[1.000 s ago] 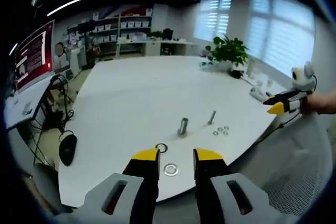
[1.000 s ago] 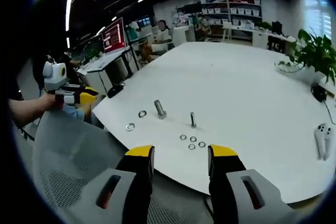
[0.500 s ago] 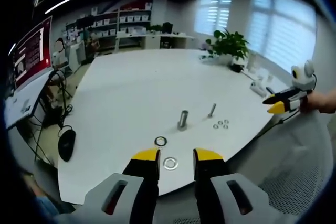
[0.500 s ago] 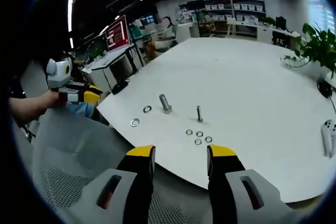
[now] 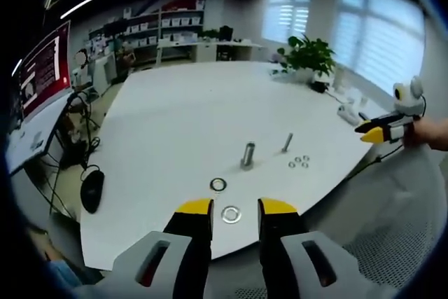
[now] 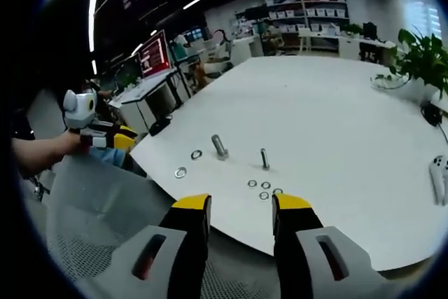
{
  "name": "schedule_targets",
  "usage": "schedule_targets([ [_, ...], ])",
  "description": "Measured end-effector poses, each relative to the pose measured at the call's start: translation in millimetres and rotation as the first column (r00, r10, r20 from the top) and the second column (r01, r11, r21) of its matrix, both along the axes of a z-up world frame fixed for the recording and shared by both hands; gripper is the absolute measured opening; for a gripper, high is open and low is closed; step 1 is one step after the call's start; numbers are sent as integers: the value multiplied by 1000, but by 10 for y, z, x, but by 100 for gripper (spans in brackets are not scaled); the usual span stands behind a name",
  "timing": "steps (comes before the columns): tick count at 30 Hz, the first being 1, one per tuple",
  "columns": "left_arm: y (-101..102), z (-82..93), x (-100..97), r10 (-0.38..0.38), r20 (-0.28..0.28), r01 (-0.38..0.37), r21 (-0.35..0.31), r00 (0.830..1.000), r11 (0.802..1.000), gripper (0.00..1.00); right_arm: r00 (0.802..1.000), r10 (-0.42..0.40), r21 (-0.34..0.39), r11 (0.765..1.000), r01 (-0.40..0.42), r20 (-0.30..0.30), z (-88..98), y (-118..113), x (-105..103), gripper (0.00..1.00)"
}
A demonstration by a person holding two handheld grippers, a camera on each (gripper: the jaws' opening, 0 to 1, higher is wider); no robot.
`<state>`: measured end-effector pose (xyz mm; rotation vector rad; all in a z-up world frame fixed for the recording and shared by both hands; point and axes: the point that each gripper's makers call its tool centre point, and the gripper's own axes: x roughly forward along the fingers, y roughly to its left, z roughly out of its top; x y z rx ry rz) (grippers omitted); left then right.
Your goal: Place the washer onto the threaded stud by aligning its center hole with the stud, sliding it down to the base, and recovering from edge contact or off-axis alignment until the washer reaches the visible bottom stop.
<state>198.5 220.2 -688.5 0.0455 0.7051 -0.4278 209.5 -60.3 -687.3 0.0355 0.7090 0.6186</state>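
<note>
Left gripper view looks along the left gripper, whose yellow-tipped jaws stand spread and hold nothing, just off the near edge of a white surface. A large washer lies flat on the surface between the jaw tips, near the edge, and a second, darker large washer lies flat a little farther in. Beyond them a thick threaded stud stands upright, with a thinner threaded stud upright beside it to the right. A cluster of small washers lies just beside the thin stud's base. A computer mouse sits below the surface's left edge. A potted plant stands at the far side. At the right a person's hand holds the right gripper off the surface, well apart from the studs.

In the right gripper view, the right gripper hangs over a grey mesh chair back, jaws spread and empty. On the surface the two large washers, both studs and the small washers show ahead of the jaw tips, none touched by either gripper.
</note>
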Motion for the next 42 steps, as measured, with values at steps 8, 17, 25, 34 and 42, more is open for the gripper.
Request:
schedule_targets([
  [8, 11, 10, 7, 4, 5, -4, 8, 1000, 1000, 23, 1000, -18, 14, 1000, 18, 5, 21, -22, 15, 38],
  [17, -40, -158, -61, -51, -97, 56, 52, 994, 997, 24, 1000, -21, 12, 1000, 21, -7, 2, -30, 9, 38],
  [25, -30, -377, -120, -127, -223, 163, 150, 967, 975, 24, 1000, -19, 4, 1000, 19, -9, -12, -37, 1, 39],
  [34, -40, -452, 44, -165, -263, 219, 188, 950, 957, 24, 999, -35, 9, 999, 35, -7, -6, -63, 14, 39],
  [42, -188, -650, 245, -215, -316, 286, 201, 924, 937, 25, 999, -33, 5, 999, 33, -9, -15, -64, 13, 38],
])
